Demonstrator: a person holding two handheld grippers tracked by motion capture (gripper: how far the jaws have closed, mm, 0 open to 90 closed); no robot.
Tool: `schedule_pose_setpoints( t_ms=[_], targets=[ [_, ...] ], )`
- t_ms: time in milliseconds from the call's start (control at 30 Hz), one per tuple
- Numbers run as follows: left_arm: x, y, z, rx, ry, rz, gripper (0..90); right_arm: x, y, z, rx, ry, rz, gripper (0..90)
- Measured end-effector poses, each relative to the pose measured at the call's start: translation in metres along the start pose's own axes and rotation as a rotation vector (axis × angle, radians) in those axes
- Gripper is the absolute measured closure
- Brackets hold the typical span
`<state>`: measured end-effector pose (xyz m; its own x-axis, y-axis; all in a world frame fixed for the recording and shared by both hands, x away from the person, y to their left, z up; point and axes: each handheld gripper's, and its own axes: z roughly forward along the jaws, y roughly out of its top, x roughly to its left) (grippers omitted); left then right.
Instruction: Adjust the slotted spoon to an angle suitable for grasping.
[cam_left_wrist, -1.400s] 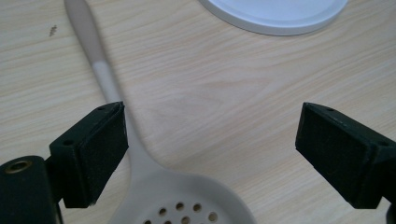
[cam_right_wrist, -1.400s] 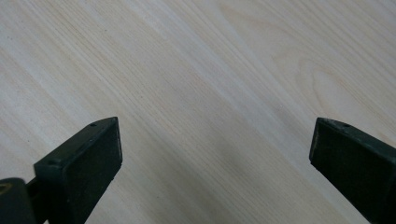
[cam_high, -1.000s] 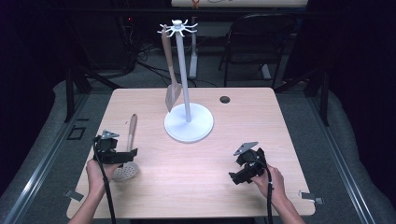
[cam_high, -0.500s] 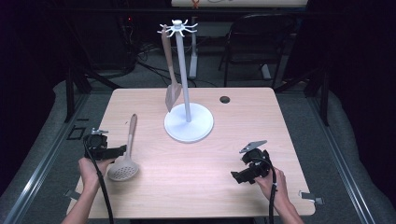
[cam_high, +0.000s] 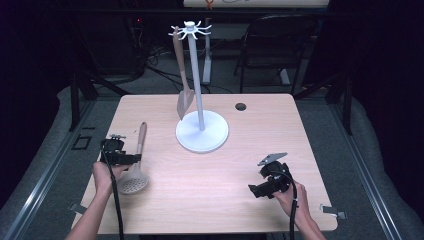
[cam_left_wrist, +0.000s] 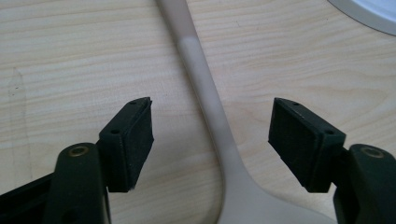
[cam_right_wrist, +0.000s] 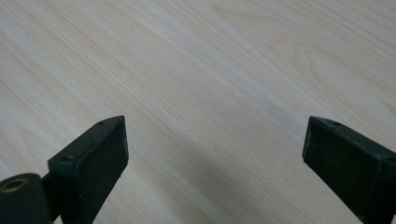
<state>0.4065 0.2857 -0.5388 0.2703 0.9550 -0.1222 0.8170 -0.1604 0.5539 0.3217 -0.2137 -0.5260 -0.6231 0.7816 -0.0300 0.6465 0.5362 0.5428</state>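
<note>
The skimmer (cam_high: 135, 167) lies on the table's (cam_high: 210, 185) near-left part, handle running far-to-near, and the left gripper (cam_high: 134, 159) straddles that handle from the left, far closer than the right gripper (cam_high: 253, 190). Its jaws have just been closing but remain clear of the handle (cam_left_wrist: 210, 100), as the left gripper view shows; the high view cannot resolve that gap. The right gripper's jaws stand wide over bare wood.

One white hook stand (cam_high: 201, 131) stands on one wooden table (cam_high: 240, 200). Two utensils are here: one spatula (cam_high: 183, 95) (hung on the stand) and one slotted spoon (cam_high: 135, 170) lying flat. Two grippers, left (cam_high: 131, 159) and right (cam_high: 252, 190).
</note>
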Motion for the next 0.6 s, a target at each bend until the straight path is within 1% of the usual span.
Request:
schedule_pose_setpoints(
  t_ms=[33,67,133,167,200,233,267,300,333,367,400,467,500,533,600],
  targets=[
    [-0.001,0.001,0.002,0.003,0.002,0.0,31.8,-0.001,0.0,0.001,-0.003,0.008,0.003,6.8],
    [-0.002,0.002,0.004,0.008,0.002,0.004,32.4,-0.001,0.0,0.001,0.009,0.008,0.0,7.2],
    [-0.004,0.003,0.008,0.025,-0.002,0.012,33.7,-0.001,0.001,0.003,0.009,0.005,-0.002,7.5],
    [-0.005,0.004,0.01,0.032,-0.002,0.012,34.1,-0.001,0.001,0.004,0.017,-0.001,-0.01,7.7],
    [-0.006,0.004,0.012,0.039,0.0,0.019,35.8,0.0,0.002,0.004,0.018,0.014,-0.01,7.7],
    [-0.006,0.004,0.013,0.042,0.0,0.02,36.8,0.0,0.003,0.005,0.022,0.004,-0.022,8.0],
    [-0.006,0.005,0.015,0.05,0.001,0.02,38.5,0.0,0.003,0.005,0.022,0.002,-0.018,8.0],
    [-0.006,0.005,0.016,0.052,0.005,0.02,41.1,0.001,0.003,0.006,0.016,0.013,-0.021,8.2],
    [-0.006,0.005,0.018,0.056,0.008,0.017,42.2,0.0,0.004,0.006,0.028,0.005,-0.03,8.2],
    [-0.006,0.005,0.019,0.057,0.013,0.014,43.4,0.001,0.004,0.007,0.027,0.003,-0.028,8.2],
    [-0.006,0.005,0.02,0.062,0.015,0.015,44.9,0.001,0.004,0.008,0.026,0.004,-0.036,8.3],
    [-0.005,0.005,0.023,0.07,0.021,0.012,49.8,0.002,0.005,0.008,0.02,0.009,-0.038,8.5],
    [-0.004,0.005,0.024,0.074,0.021,0.013,51.8,0.001,0.005,0.007,0.026,0.001,-0.046,8.5],
    [-0.004,0.005,0.025,0.077,0.021,0.014,53.0,0.002,0.005,0.007,0.032,0.001,-0.045,8.6],
    [-0.003,0.004,0.028,0.087,0.025,0.013,55.5,0.002,0.005,0.006,0.027,-0.001,-0.049,8.7]
  ],
)
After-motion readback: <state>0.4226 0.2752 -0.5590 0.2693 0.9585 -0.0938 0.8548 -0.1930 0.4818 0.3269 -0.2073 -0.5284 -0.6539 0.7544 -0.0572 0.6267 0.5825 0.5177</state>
